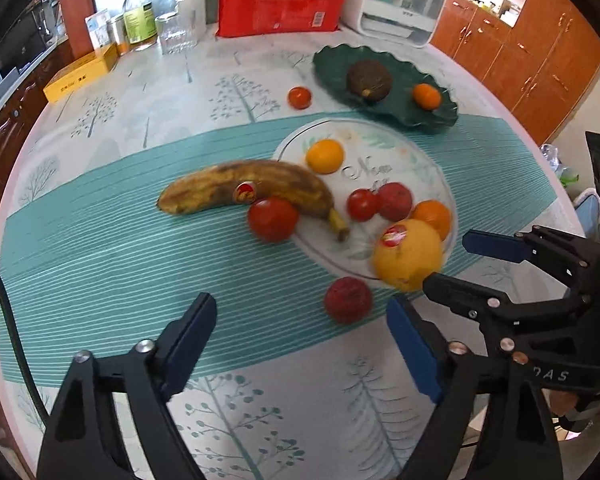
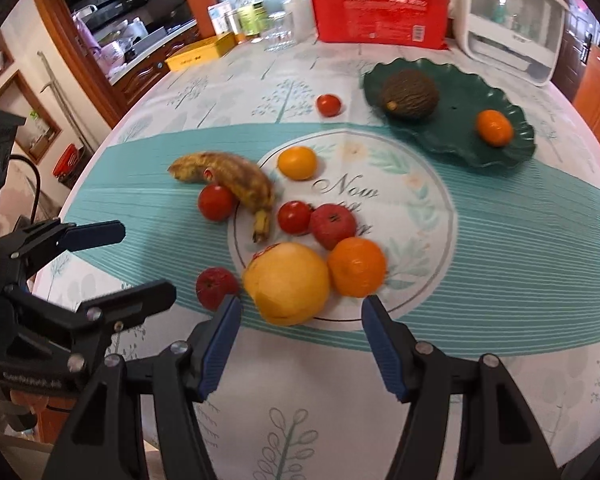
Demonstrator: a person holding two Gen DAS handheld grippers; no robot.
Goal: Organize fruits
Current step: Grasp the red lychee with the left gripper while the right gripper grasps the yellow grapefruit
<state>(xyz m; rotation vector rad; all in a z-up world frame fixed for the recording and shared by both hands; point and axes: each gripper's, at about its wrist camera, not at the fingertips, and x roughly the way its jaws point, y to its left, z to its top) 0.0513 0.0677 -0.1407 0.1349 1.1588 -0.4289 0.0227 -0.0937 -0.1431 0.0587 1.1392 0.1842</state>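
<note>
My left claw (image 1: 300,344) hangs spread and empty over the bench (image 1: 100,264), the small red fruit (image 1: 348,299) just past its tips at 1 o'clock. My right claw (image 2: 300,340), also spread and empty, faces the big yellow fruit (image 2: 287,283) at 12. I'd straddle its widest part before squeezing. The banana (image 2: 232,182) lies between 10 and 11 o'clock, long axis slanting, stem toward 5.
</note>
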